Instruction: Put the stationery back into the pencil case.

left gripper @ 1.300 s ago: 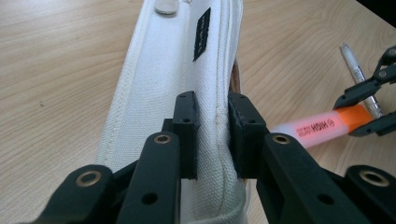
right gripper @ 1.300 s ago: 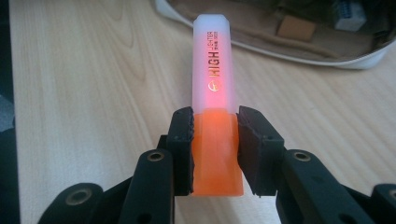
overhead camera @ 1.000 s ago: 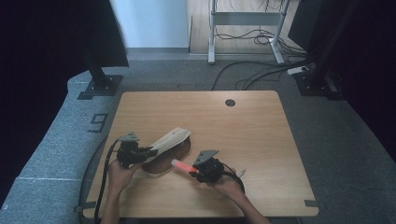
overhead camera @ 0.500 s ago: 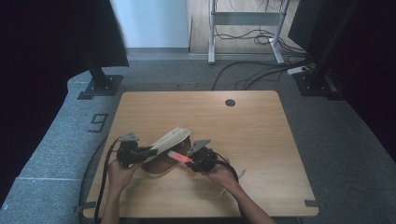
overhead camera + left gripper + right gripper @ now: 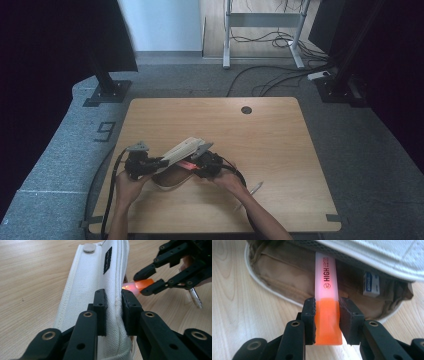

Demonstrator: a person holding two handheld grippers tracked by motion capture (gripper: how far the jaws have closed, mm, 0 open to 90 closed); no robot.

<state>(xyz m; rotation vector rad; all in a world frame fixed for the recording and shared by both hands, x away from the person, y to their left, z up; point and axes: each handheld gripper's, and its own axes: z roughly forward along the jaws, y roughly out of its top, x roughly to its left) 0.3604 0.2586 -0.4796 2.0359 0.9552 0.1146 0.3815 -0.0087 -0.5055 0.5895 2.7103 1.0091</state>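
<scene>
here, in the high view, the left gripper (image 5: 159, 162) holds up the top flap of a white pencil case (image 5: 181, 150) near the front left of the wooden table (image 5: 280, 150), while the right gripper (image 5: 196, 165) meets it from the right with an orange highlighter (image 5: 187, 164); a pen (image 5: 250, 192) lies on the table just beside the right forearm. in the left gripper view, the jaws are clamped together on the fabric edge of the case flap, lifting it, and the other gripper comes in from the upper right with the highlighter's tip at the opening beneath the flap. in the right gripper view, the jaws are closed on the orange end of the highlighter, whose long axis runs straight ahead along the jaws, its pale printed end already under the raised flap and over the tan lining (image 5: 287, 277) of the case; a small eraser (image 5: 371, 284) sits inside to the right. judging from this, the highlighter goes in lengthwise: the case lies directly ahead of the right gripper, mouth facing it, so a straight push forward looks enough, provided the flap stays lifted.
</scene>
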